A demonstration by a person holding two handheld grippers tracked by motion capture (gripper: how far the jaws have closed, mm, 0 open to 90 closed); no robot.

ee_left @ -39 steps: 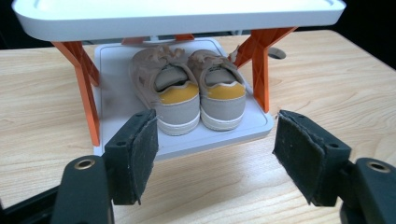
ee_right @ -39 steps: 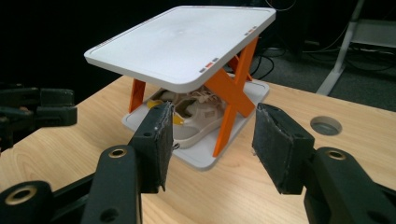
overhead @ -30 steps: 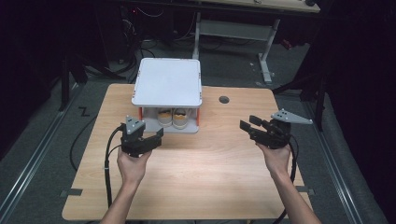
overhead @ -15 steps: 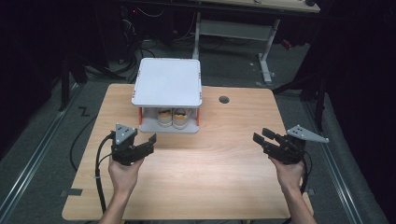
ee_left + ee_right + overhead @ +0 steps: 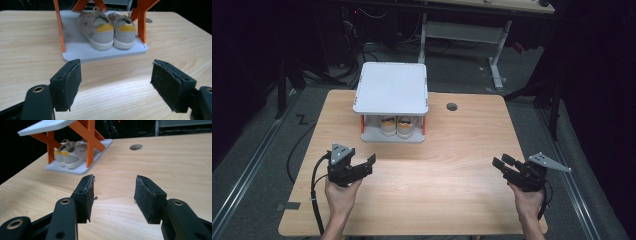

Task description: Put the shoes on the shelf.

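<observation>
Shoes [image 5: 396, 126] sit as a pair on the bottom shelf of the small rack [image 5: 391, 88], under its white top, at the far middle of the table [image 5: 447, 185]. From above, your left gripper [image 5: 364, 167] is on the near side of the rack and a little to its left, apart from it, jaws spread with nothing between them. Your right gripper [image 5: 501, 163] is well off to the rack's right and nearer to you, also spread and empty, over bare wood.

In the left gripper view, the jaws stand wide and have just been opening further, with nothing between them. Past them the rack's grey tray [image 5: 82, 48] lies just beyond, the two shoes heel-on to you, yellow patches at the heels, between orange posts.

In the right gripper view, your jaws stand partly apart and grip nothing. The rack is farther off toward the upper left, the shoes [image 5: 71, 153] on its tray, and a round hole [image 5: 136, 146] in the table lies beyond the rack's right.
</observation>
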